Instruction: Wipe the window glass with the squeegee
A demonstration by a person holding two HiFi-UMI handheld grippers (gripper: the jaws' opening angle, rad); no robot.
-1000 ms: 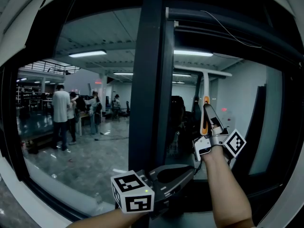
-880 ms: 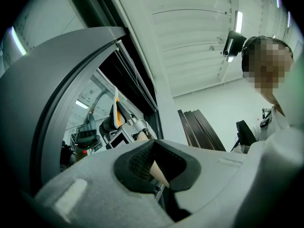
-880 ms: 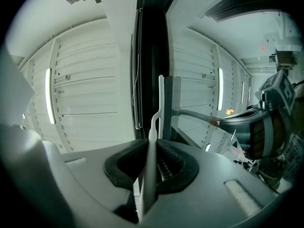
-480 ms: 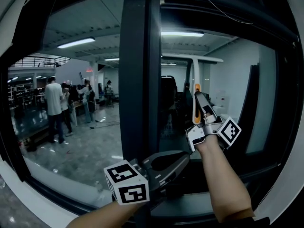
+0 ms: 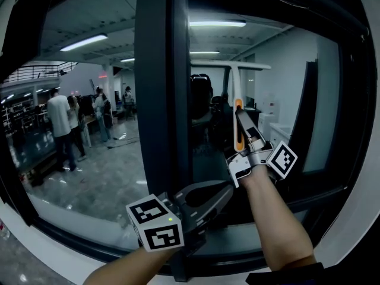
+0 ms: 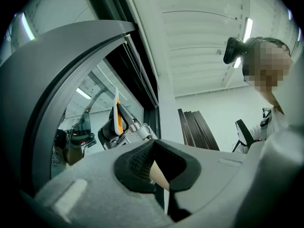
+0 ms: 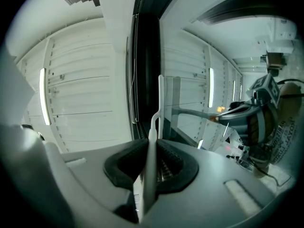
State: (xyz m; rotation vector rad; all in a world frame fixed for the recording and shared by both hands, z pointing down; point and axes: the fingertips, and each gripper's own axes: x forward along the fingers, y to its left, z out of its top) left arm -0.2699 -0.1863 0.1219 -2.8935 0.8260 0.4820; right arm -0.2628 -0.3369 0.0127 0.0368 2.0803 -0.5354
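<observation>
Glass [image 5: 276,100] is being wiped with the squeegee [image 5: 236,85] clamped in the right gripper [image 5: 241,123], the left gripper [image 5: 218,196] is closed empty, and an even downward pull is probably needed next.

Glossy window glass [image 5: 89,159] — matt frame [image 5: 155,100]

Dim, bluish head view lit by ceiling strip lights [image 5: 217,23] — heavy fisheye bending, dark vignetted corners throughout.

White squeegee [image 5: 234,88] stands upright, its crossbar level against the window glass [image 5: 279,94].
</observation>
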